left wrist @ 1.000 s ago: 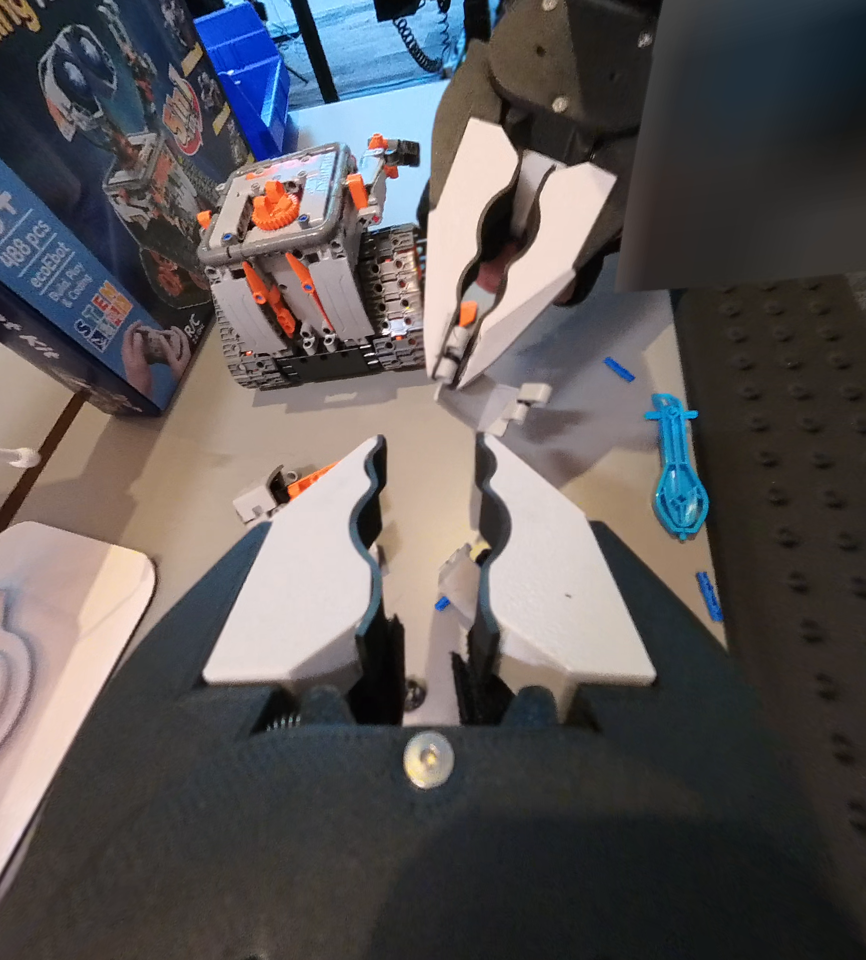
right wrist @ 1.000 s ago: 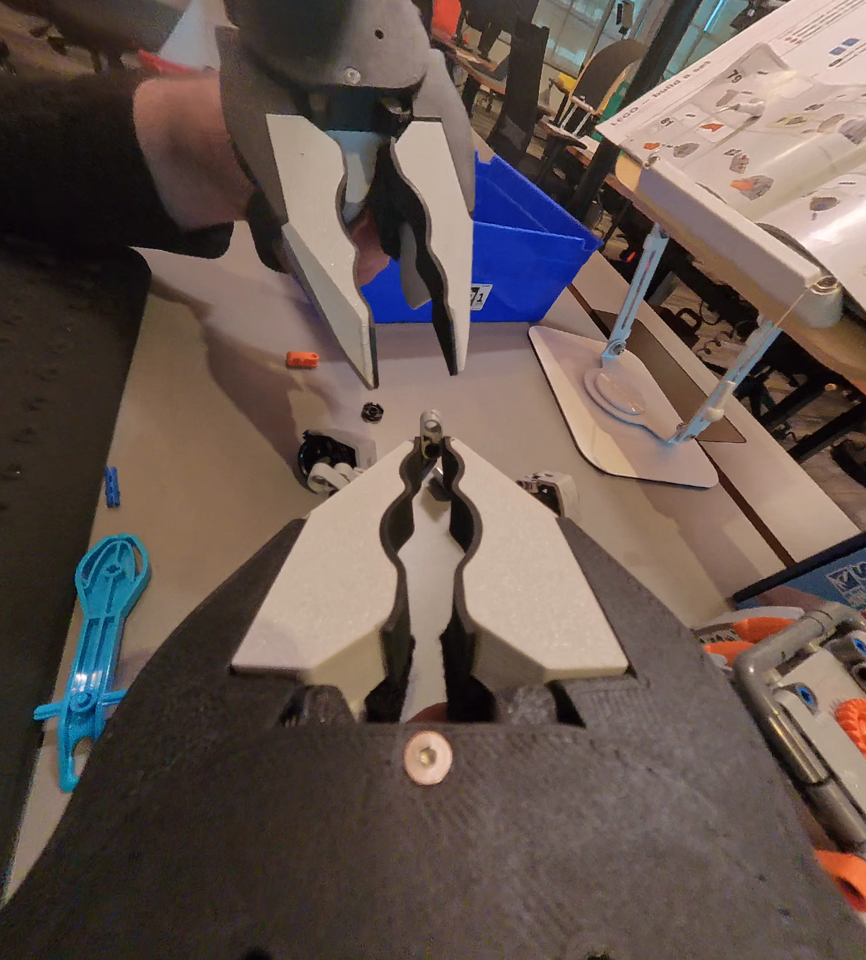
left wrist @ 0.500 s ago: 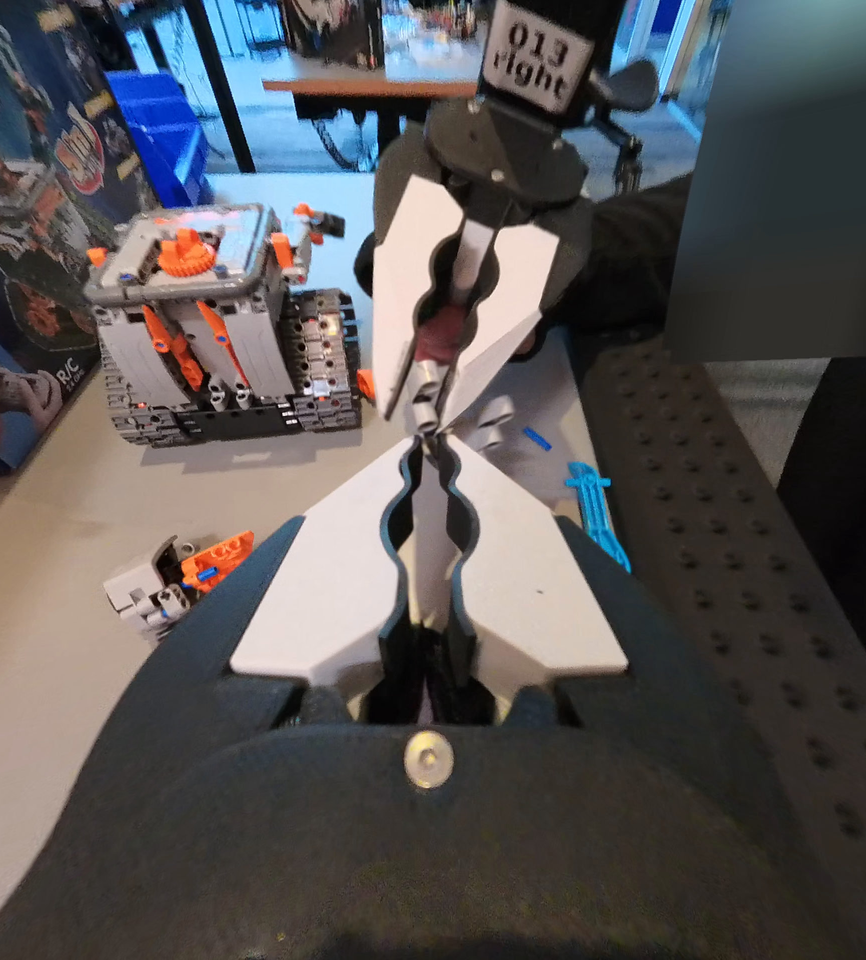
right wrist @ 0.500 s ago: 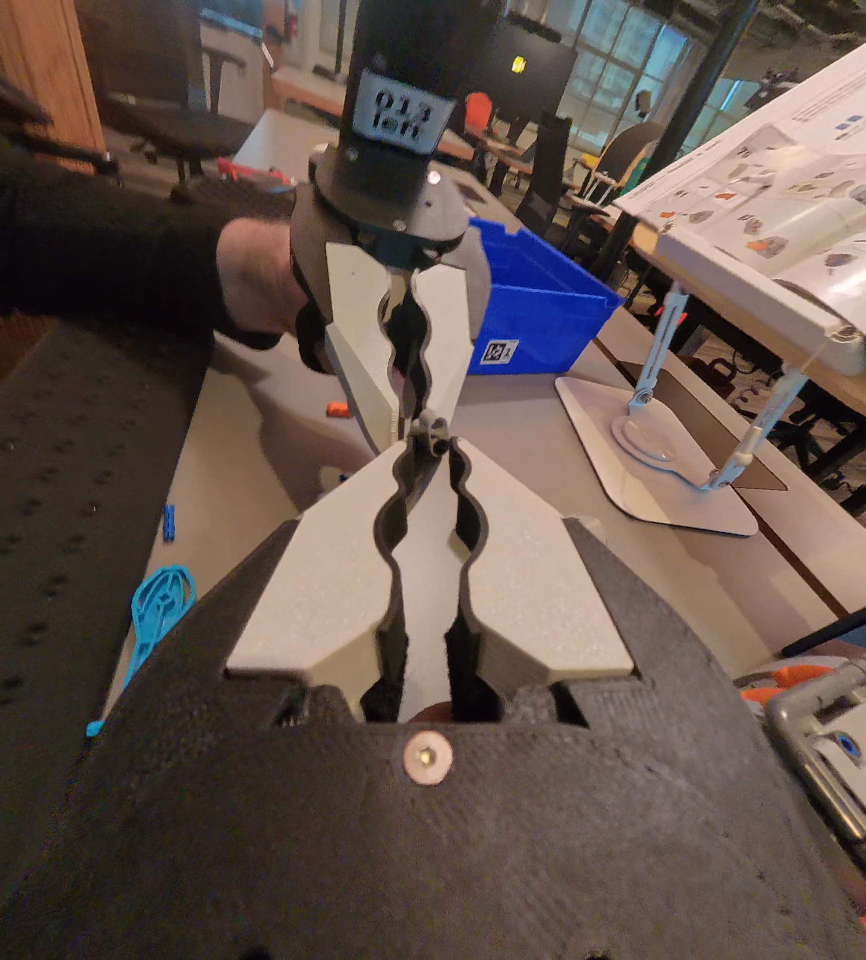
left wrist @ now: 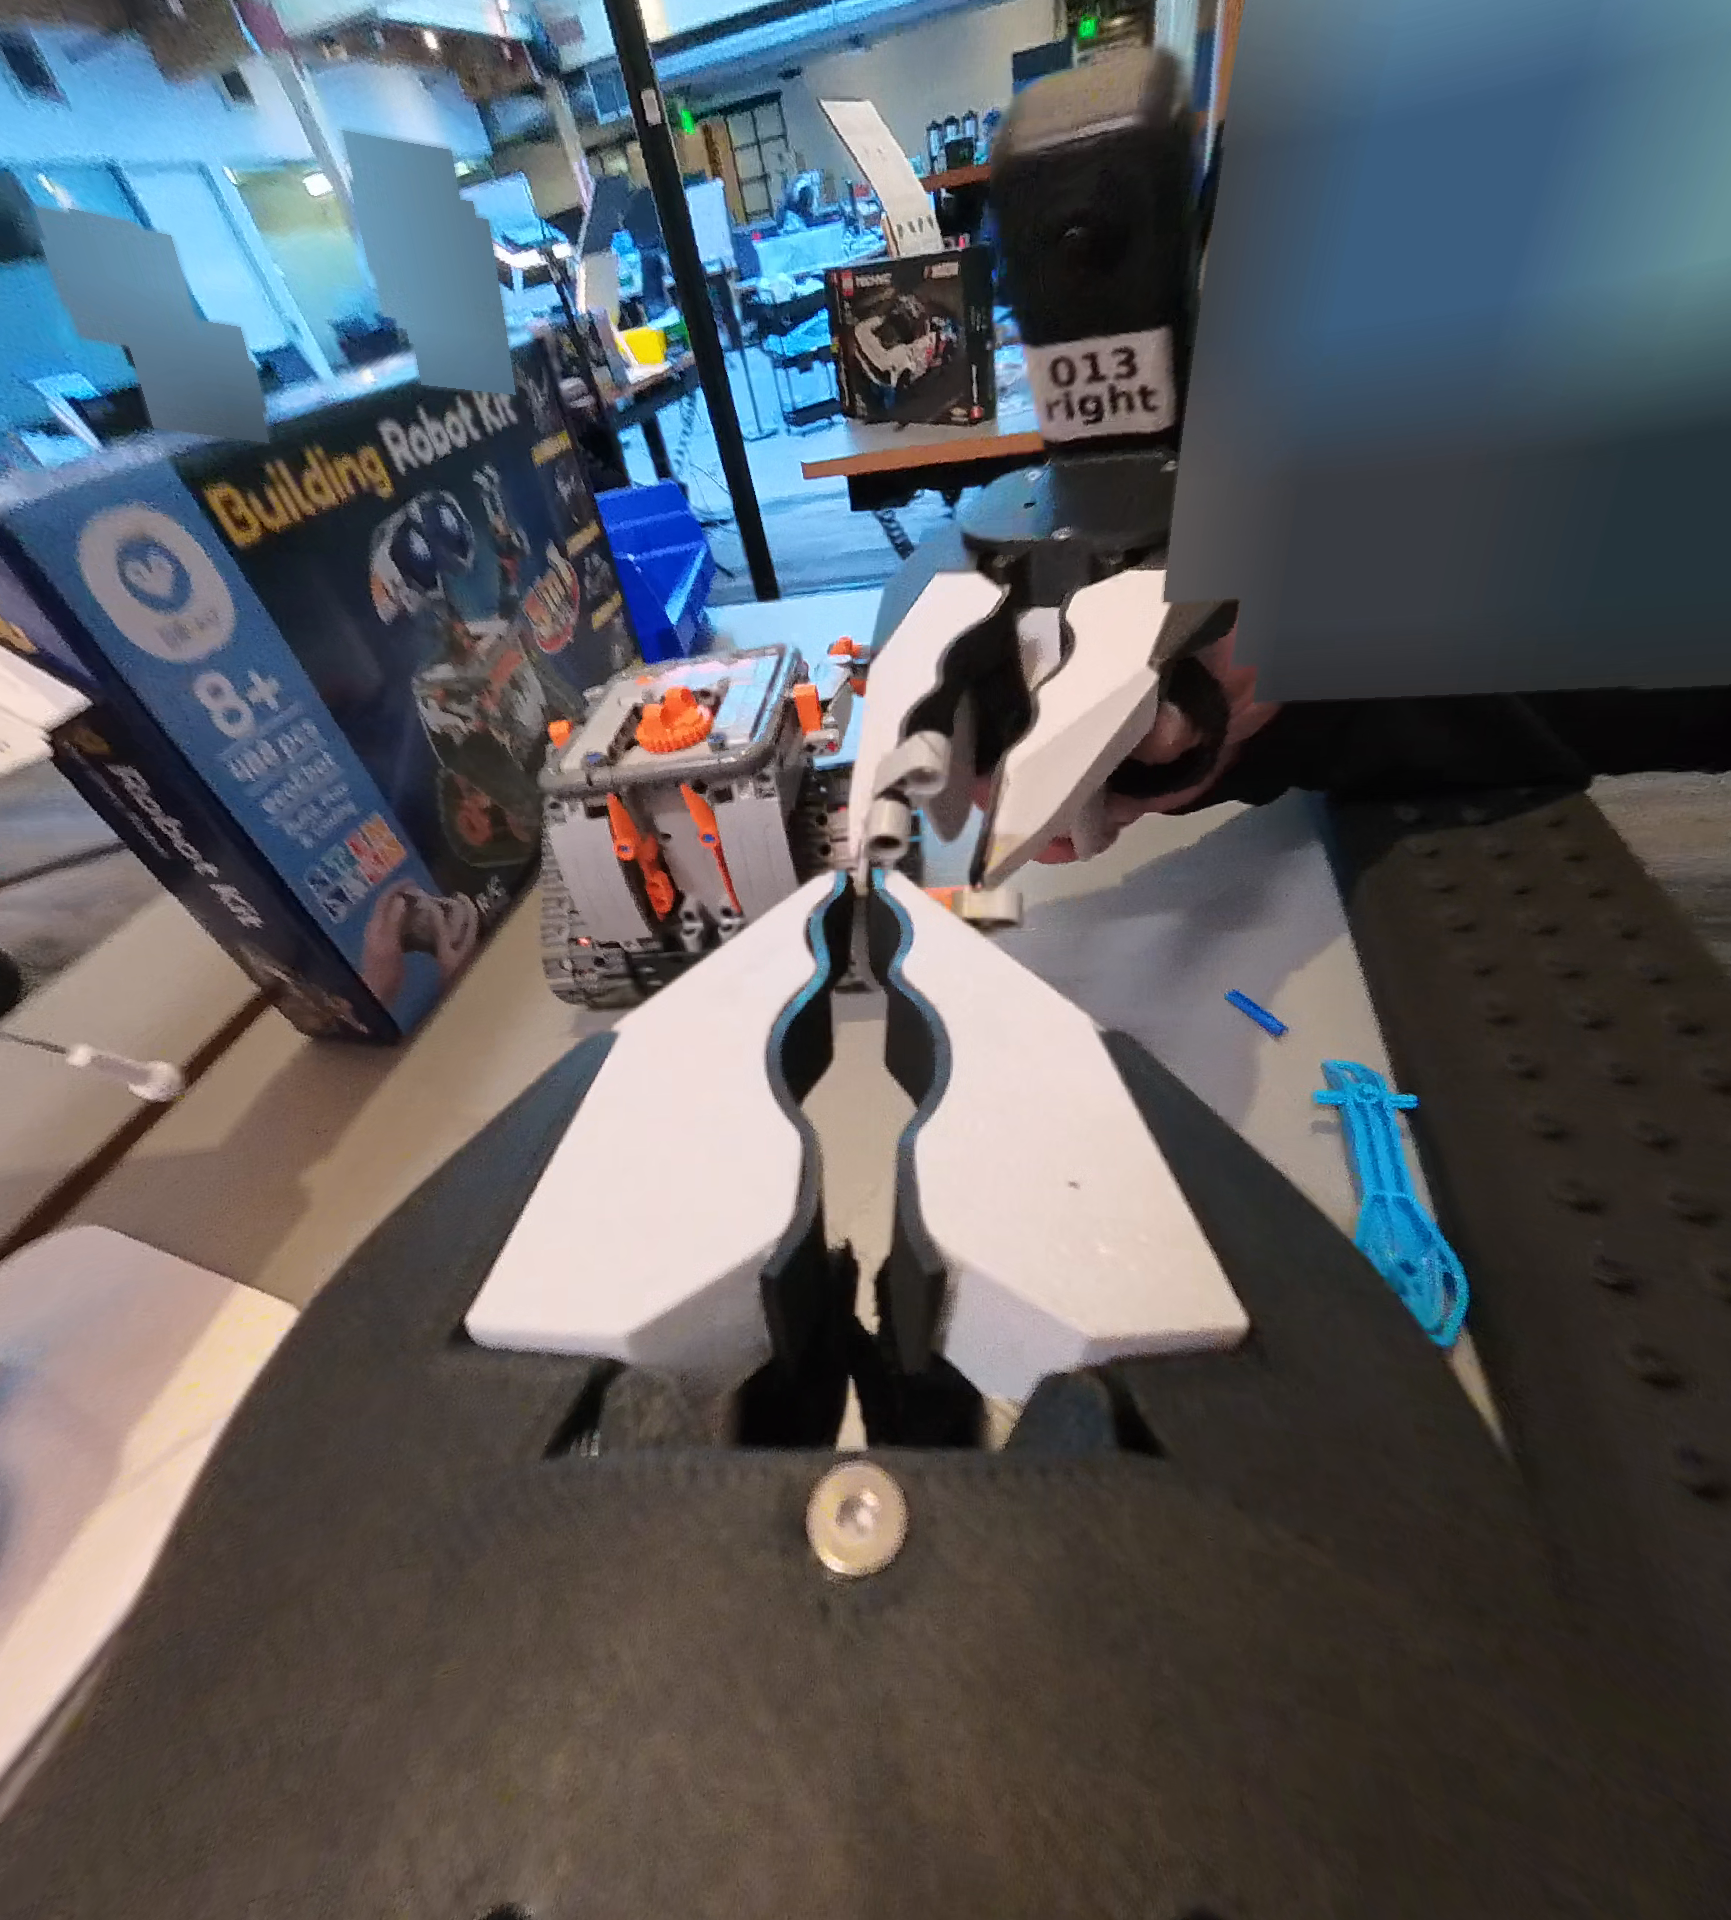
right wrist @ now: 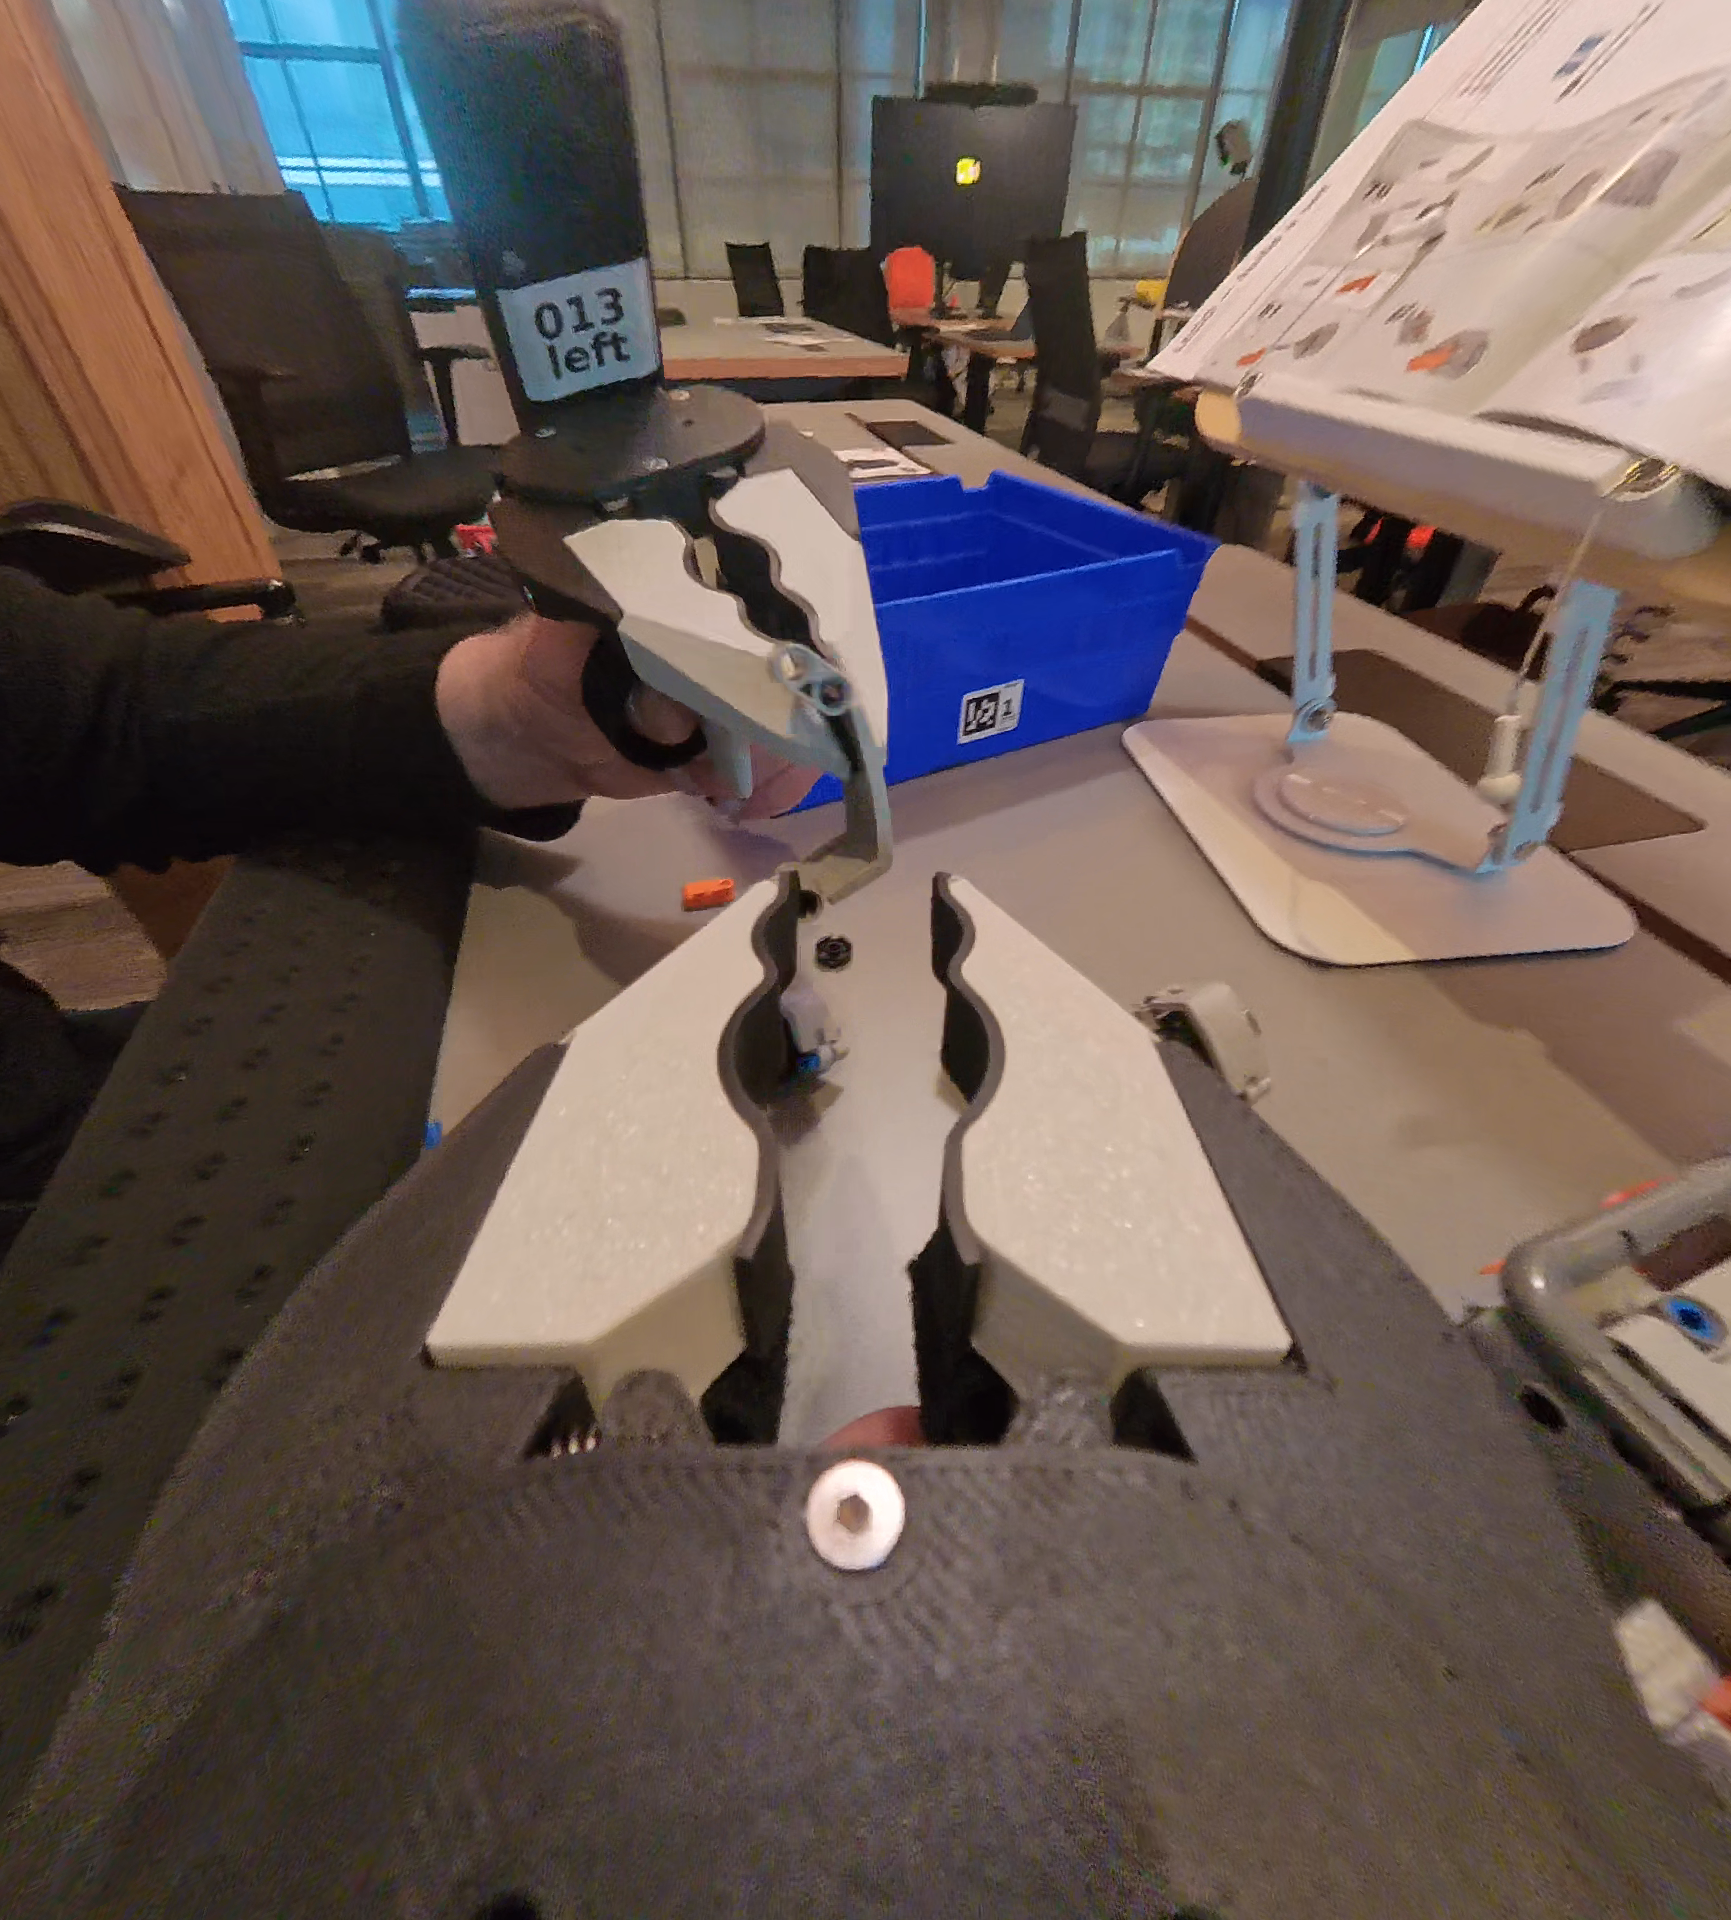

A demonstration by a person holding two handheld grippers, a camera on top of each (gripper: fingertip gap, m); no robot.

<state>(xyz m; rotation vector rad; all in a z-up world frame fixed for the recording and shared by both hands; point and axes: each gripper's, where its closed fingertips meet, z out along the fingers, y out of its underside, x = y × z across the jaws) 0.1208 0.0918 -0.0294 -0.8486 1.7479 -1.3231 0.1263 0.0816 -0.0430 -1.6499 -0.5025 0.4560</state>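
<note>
My left gripper (left wrist: pixel 866 883) is shut on a grey bent beam (left wrist: pixel 892 821) and holds it above the table. The beam sticks out past the fingertips toward the right gripper (left wrist: pixel 928 847), which faces it with its jaws apart around the beam's far end. In the right wrist view my right gripper (right wrist: pixel 866 894) is open. The beam (right wrist: pixel 866 821) hangs from the left gripper (right wrist: pixel 840 727), and its lower end is just by my right gripper's left fingertip. A hand in a black sleeve holds the left gripper.
A grey and orange tracked robot model (left wrist: pixel 674 790) and a blue kit box (left wrist: pixel 321 707) stand at the left. A blue bin (right wrist: pixel 1006 623) and a white book stand (right wrist: pixel 1360 831) are behind. A light blue tool (left wrist: pixel 1391 1205), an orange piece (right wrist: pixel 710 890) and a black ring (right wrist: pixel 833 951) lie on the table.
One second ago the right gripper held the beam and the left was open. The left gripper closed on the beam, then the right gripper opened and let it go.
</note>
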